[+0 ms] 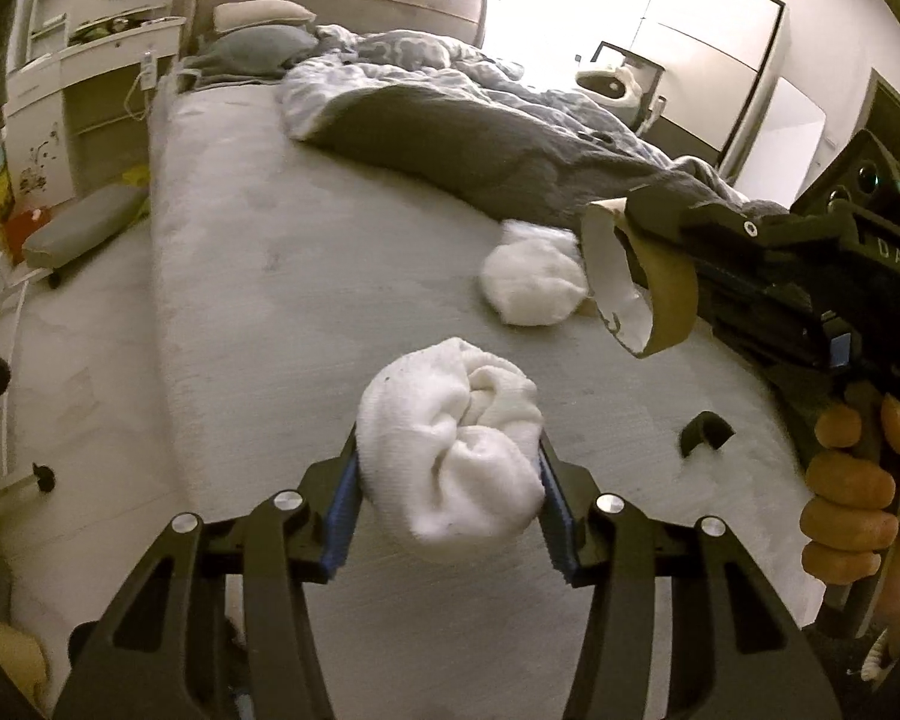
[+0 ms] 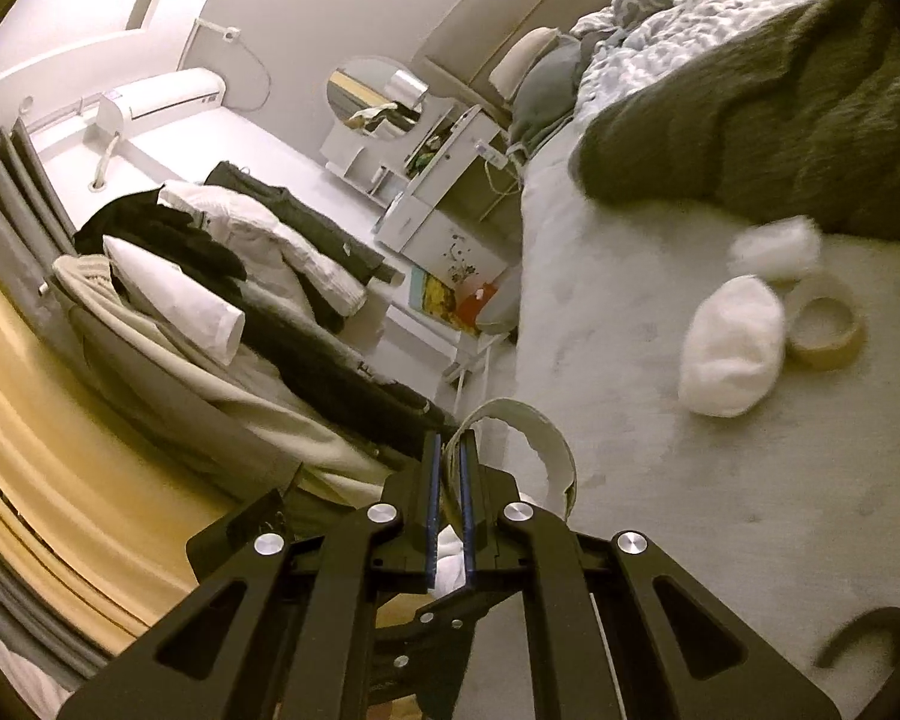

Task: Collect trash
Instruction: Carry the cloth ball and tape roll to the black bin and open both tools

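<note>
Rumpled duvet (image 1: 450, 120) on bed (image 1: 270, 252), clothes pile (image 2: 240, 276), round mirror (image 2: 372, 97), AC unit (image 2: 168, 93)

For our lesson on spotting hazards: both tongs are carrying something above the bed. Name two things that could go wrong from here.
1. The left tongs grip the white sock ball only by its soft sides; it bulges past the pads and could slip out onto the bed.
2. The right tongs pinch only the thin wall of the cardboard ring, which hangs to one side and might twist free.

Home bedroom, unmade grey-sheeted bed (image 1: 258, 276), rumpled grey patterned duvet (image 1: 450, 120) on it, white dressing table with round mirror (image 2: 372, 97) beside its head, clothes heap (image 2: 222, 276) nearby
</note>
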A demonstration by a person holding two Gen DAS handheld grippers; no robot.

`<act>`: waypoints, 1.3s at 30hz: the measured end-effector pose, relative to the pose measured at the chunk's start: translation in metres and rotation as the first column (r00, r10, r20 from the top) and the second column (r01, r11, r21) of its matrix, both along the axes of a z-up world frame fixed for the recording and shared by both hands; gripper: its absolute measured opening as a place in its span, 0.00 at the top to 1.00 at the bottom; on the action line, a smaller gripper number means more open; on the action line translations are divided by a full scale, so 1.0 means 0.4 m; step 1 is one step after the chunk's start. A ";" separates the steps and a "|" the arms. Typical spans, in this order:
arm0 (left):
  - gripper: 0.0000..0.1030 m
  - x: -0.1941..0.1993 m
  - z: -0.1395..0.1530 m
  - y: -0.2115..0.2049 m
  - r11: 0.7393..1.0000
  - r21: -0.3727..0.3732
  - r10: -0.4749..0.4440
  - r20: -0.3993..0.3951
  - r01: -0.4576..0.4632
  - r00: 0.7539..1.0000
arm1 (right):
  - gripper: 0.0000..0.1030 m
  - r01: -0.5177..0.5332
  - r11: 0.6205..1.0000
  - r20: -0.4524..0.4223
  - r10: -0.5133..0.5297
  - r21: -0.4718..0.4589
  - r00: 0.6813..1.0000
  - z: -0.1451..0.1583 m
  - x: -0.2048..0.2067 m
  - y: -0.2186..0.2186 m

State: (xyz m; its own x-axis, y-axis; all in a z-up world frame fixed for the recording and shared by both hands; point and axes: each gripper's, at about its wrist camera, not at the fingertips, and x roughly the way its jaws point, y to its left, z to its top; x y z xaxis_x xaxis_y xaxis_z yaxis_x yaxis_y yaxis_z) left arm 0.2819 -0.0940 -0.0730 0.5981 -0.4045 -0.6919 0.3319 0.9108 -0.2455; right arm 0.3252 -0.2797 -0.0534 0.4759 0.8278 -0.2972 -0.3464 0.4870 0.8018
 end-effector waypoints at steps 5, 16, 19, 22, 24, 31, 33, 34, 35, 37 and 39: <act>0.48 -0.010 0.004 0.077 0.998 0.037 0.045 0.008 -0.045 0.999 | 0.94 -0.037 0.999 0.002 0.037 -0.010 0.999 -0.007 0.008 0.065; 0.48 -0.034 -0.009 0.248 0.985 0.089 0.151 -0.042 -0.146 0.988 | 0.94 -0.148 0.989 0.000 0.148 -0.031 0.989 -0.023 0.006 0.231; 0.48 -0.043 -0.025 0.289 0.979 0.114 0.175 -0.067 -0.167 0.982 | 0.94 -0.173 0.984 -0.005 0.173 -0.033 0.985 -0.025 0.001 0.270; 0.48 -0.055 -0.045 0.326 0.975 0.117 0.198 -0.098 -0.187 0.975 | 0.94 -0.200 0.979 -0.006 0.200 -0.035 0.980 -0.026 -0.003 0.313; 0.48 -0.062 -0.059 0.349 0.974 0.118 0.209 -0.120 -0.195 0.970 | 0.94 -0.216 0.976 -0.011 0.216 -0.036 0.976 -0.028 -0.004 0.339; 0.47 -0.102 -0.135 0.427 0.970 0.139 0.227 -0.215 -0.200 0.950 | 0.94 -0.277 0.959 -0.032 0.276 -0.059 0.961 -0.047 -0.018 0.443; 0.47 -0.116 -0.161 0.443 0.970 0.147 0.226 -0.243 -0.195 0.943 | 0.94 -0.297 0.952 -0.040 0.295 -0.066 0.955 -0.056 -0.027 0.473; 0.47 -0.124 -0.179 0.453 0.970 0.151 0.225 -0.264 -0.190 0.938 | 0.94 -0.309 0.948 -0.043 0.307 -0.073 0.951 -0.061 -0.031 0.489; 0.47 -0.132 -0.195 0.461 0.971 0.150 0.223 -0.286 -0.186 0.932 | 0.94 -0.319 0.944 -0.046 0.317 -0.077 0.947 -0.065 -0.034 0.504; 0.47 -0.146 -0.223 0.474 0.974 0.139 0.217 -0.327 -0.181 0.920 | 0.94 -0.341 0.936 -0.055 0.338 -0.086 0.940 -0.073 -0.041 0.537; 0.47 -0.161 -0.253 0.489 0.975 0.130 0.214 -0.373 -0.178 0.903 | 0.94 -0.358 0.929 -0.065 0.353 -0.098 0.934 -0.082 -0.048 0.565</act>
State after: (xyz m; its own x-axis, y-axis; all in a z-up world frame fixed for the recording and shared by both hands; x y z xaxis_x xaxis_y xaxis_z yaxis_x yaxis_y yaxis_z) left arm 0.2176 0.1015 -0.1741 0.3412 -0.2309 -0.9112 0.0416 0.9721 -0.2308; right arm 0.3061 -0.0539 -0.0863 0.1406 0.9025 -0.4071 -0.4771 0.4221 0.7709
